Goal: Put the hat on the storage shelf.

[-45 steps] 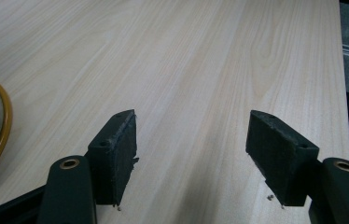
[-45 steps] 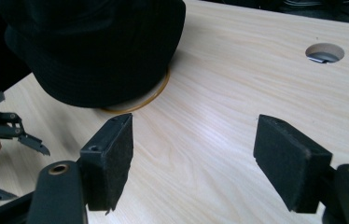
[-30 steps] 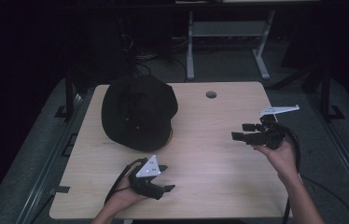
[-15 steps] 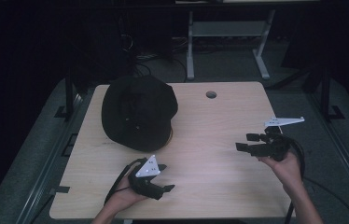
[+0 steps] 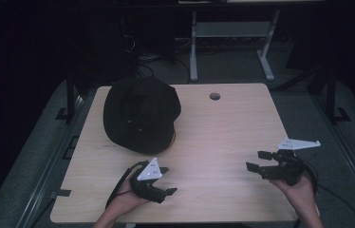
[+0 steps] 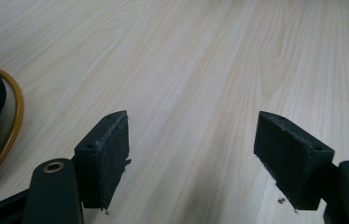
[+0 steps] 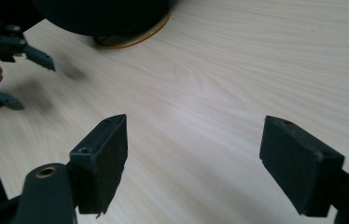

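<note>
A black hat (image 5: 140, 114) with an orange-yellow rim lies on the far left part of the wooden table (image 5: 223, 128). My left gripper (image 5: 167, 181) rests near the front edge just below the hat, jaws open and pointing right with nothing between them. In the left gripper view the gripper (image 6: 193, 140) faces bare wood, and the hat's rim (image 6: 15, 112) curves at the left edge. My right gripper (image 5: 257, 160) is held at the front right, open and empty, pointing left. The right gripper view has its jaws (image 7: 193, 140) wide apart, the hat (image 7: 107, 14) far ahead and the left gripper (image 7: 23, 79) at left.
A round cable hole (image 5: 215, 96) sits near the table's far edge. A grey metal stand (image 5: 232, 33) stands on the floor behind the table. Dark floor and table-frame rails flank both sides. Bare wood lies between the two grippers.
My right gripper has moved toward the near edge of the table and slightly right, staying open. The left gripper and the hat have not moved.
</note>
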Available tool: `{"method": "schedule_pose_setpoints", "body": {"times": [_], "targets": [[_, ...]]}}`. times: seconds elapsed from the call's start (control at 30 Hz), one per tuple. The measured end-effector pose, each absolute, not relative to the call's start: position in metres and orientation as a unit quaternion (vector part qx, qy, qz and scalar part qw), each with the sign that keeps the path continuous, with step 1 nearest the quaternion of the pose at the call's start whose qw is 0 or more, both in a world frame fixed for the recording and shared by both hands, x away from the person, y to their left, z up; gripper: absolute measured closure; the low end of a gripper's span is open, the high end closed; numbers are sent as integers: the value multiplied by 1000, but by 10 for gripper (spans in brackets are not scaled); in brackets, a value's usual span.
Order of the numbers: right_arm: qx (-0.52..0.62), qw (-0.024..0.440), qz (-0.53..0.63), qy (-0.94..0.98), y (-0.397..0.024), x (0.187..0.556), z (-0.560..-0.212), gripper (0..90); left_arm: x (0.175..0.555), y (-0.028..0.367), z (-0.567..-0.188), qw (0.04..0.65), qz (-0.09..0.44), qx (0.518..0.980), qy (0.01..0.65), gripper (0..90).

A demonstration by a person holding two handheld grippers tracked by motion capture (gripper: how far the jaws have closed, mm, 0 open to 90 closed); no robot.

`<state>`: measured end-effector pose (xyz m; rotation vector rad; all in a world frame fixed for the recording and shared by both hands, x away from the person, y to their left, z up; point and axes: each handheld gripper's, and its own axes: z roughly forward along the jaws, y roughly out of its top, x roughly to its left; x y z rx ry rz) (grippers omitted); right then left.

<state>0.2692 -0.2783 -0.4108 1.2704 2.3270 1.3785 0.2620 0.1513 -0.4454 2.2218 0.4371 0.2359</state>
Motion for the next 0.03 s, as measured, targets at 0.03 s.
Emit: {"method": "schedule_pose_setpoints", "body": {"times": [0.03], "targets": [[425,82,458,777,-278,262,-413,212,262,151,-445,420,94,885,175,262]]}}
